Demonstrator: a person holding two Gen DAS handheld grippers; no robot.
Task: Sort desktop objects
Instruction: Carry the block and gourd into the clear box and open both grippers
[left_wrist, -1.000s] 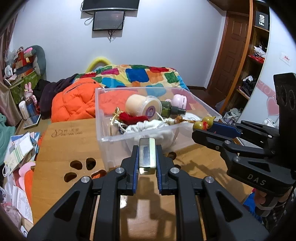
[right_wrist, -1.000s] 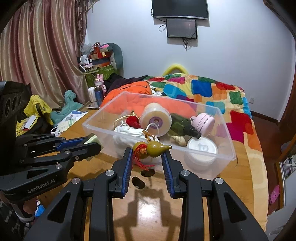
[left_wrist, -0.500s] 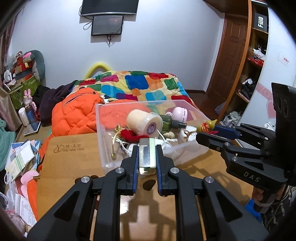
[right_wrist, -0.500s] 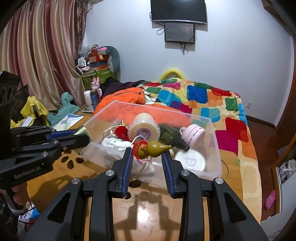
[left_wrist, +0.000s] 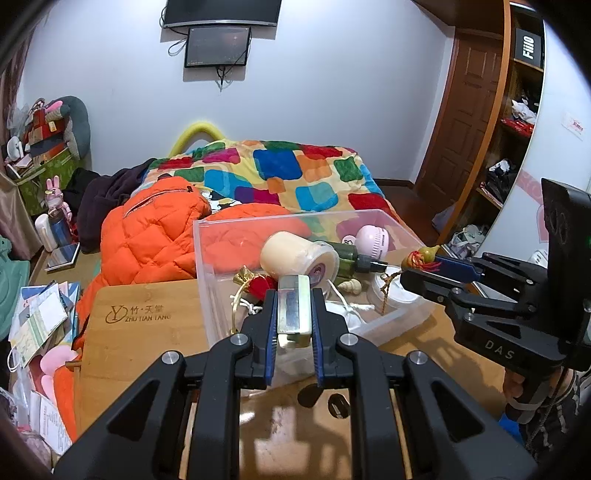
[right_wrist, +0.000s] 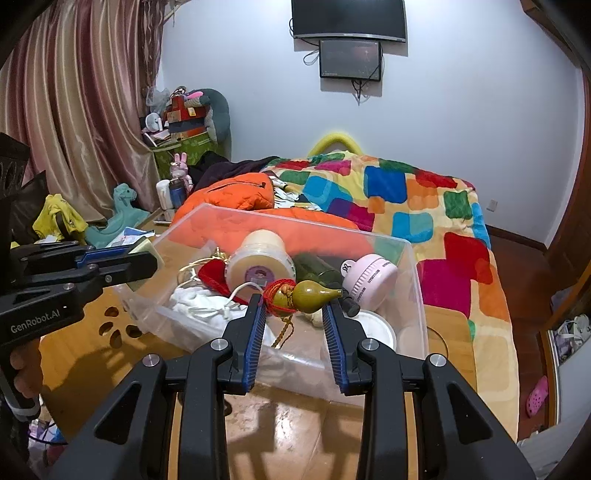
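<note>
**A:** Where are the things?

**B:** Both are in the air over the clear plastic bin (left_wrist: 207, 266) on the bamboo table (left_wrist: 147, 332). The left gripper (left_wrist: 294, 314) is closed narrow on a small metal-and-green block (left_wrist: 293, 310), above the bin's near wall. The right gripper (right_wrist: 295, 306) is pinching a little olive gourd charm (right_wrist: 314, 294) by its ends, its red tassel (right_wrist: 275, 295) bunched against one jaw.

**A:** What might go wrong?

**B:** I'd judge the gourd the risk: it's round and smooth, so it could slip or pivot out. Its gold cord (right_wrist: 284, 332) hangs over the near rim and could catch there. The block could clip the wall and land outside.

**A:** Do the views differ?

**B:** The left camera shows the gourd side-on, over the bin's right edge. The right camera shows the bin's contents better: cream roll (right_wrist: 260, 264), dark green bottle (right_wrist: 317, 269), pink fan (right_wrist: 369, 280), white cord (right_wrist: 199, 301).
</note>
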